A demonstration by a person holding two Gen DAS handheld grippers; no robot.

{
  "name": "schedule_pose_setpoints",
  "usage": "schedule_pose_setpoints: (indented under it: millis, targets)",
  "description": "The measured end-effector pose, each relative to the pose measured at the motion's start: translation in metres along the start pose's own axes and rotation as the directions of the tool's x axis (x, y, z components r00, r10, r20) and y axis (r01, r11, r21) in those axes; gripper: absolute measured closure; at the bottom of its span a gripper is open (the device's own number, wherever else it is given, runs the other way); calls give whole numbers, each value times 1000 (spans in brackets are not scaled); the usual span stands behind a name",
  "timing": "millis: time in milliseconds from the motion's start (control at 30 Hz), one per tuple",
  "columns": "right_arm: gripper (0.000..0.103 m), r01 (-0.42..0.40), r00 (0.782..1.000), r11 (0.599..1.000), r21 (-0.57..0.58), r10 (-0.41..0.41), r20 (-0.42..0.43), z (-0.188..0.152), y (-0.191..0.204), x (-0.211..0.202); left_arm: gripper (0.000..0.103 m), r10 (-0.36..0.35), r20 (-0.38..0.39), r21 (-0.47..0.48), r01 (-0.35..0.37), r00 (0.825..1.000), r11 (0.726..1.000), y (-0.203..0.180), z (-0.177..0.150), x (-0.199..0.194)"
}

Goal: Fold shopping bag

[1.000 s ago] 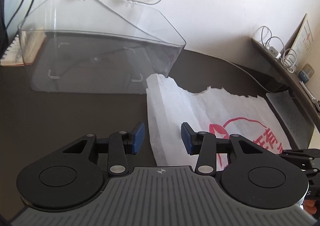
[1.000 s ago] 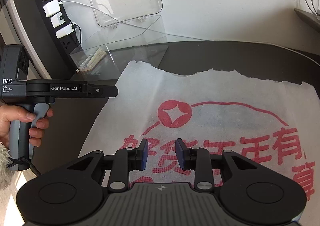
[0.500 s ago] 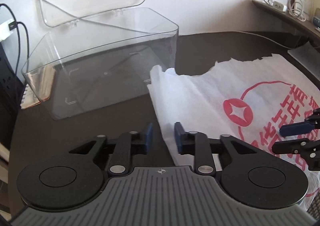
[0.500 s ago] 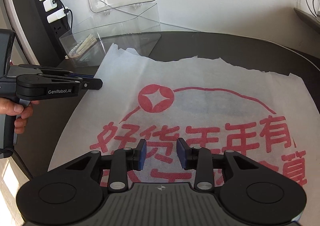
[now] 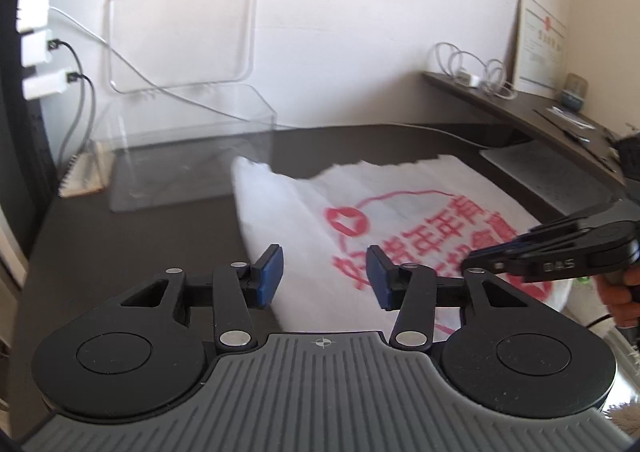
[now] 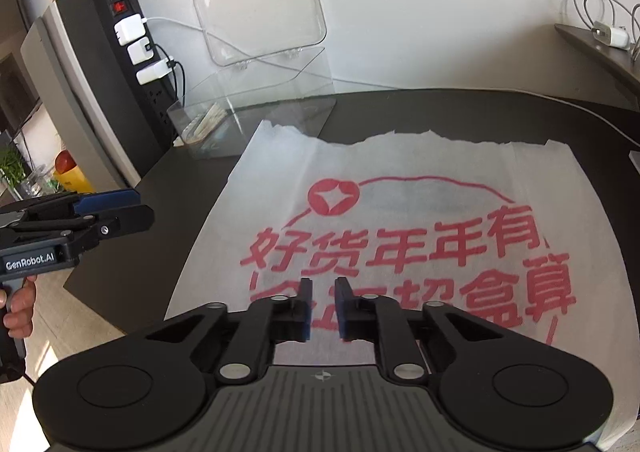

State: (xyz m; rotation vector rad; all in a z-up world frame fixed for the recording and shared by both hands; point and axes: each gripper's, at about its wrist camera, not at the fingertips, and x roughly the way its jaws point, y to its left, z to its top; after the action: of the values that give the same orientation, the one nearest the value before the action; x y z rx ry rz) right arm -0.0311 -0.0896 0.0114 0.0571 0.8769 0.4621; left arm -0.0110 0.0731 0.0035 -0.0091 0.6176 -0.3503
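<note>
1. since the frame a second ago the left gripper [image 5: 323, 274] has widened its jaws and swung round, so the bag's left edge now lies under its left finger and the print shows between the pads; the right gripper [image 6: 322, 308] has pulled back toward the near hem, with more of the red lettering visible ahead of it.

2. left fingers are spread wide with nothing between them; right fingers stand a narrow gap apart, not pressed together, and also hold nothing.

3. the shopping bag [image 6: 420, 188] lies spread flat, print up, on the dark table [image 5: 132, 252], its jagged top edge toward the wall and its far left corner just beside the clear box [image 5: 188, 156]. no fold shows in it.

4. both grippers hover above the bag rather than on it, as far as i can judge.

5. risks, as i see them: the material looks thin and limp, so a pinch could catch only the top layer and the fold would split apart.

6. a fold carried toward the wall could bump the box or snag the white cable [image 5: 168, 92] draped over it.

7. with the right jaws so narrow, they may slide over the hem instead of biting it.
</note>
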Motion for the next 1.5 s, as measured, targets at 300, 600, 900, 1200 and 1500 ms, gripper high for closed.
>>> schedule_pose_setpoints:
  millis: [300, 600, 900, 1200, 1500]
  targets:
    - [94, 41, 999, 998, -42, -41, -2, -24, 2, 21, 89, 147, -87, 109, -138, 985, 984, -22, -23, 45]
    - [81, 119, 992, 992, 31, -120, 50, -22, -34, -14, 92, 292, -103, 235, -262, 951, 936, -13, -26, 72]
    - [58, 248, 958, 948, 197, -270, 95, -36, -93, -76, 78, 203, -86, 206, -182, 975, 962, -43, -18, 61]
    - [34, 368, 922, 887, 280, -388, 18, -72, -127, -77, 77, 34, -124, 209, -8, 992, 978, -108, -31, 68]
    - [34, 304, 946, 889, 344, -324, 2, -88, -151, -62, 77, 49, -134, 239, -16, 990, 971, -118, -32, 85]
